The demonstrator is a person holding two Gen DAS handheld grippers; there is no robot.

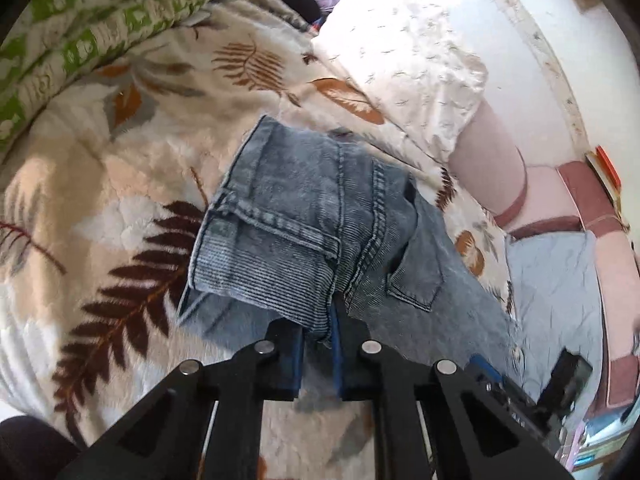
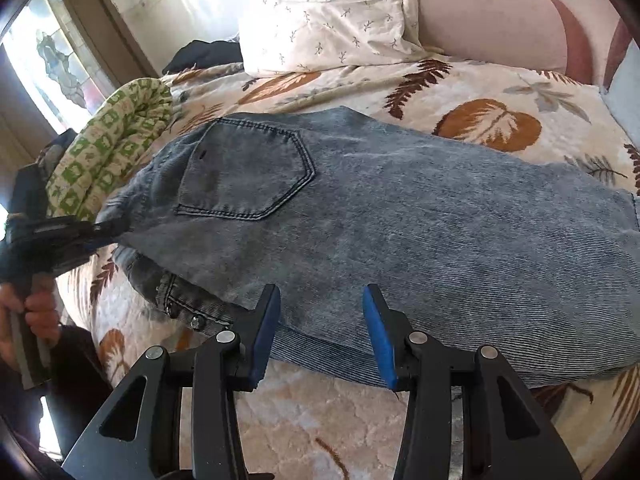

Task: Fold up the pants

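Left claw (image 1: 318, 332) pinches jeans (image 1: 304, 216), its blue pads mostly buried.

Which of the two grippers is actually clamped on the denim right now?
The left gripper: its blue pads pinch a fold of the faded blue denim jeans. The right gripper stands open above the jeans' near edge, gripping nothing.

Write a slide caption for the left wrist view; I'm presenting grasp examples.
Left gripper pinches a bunched fold of blue jeans above a leaf-print blanket.

Jeans (image 2: 400, 216) on blanket (image 2: 320, 412) — pillow (image 2: 320, 12) behind
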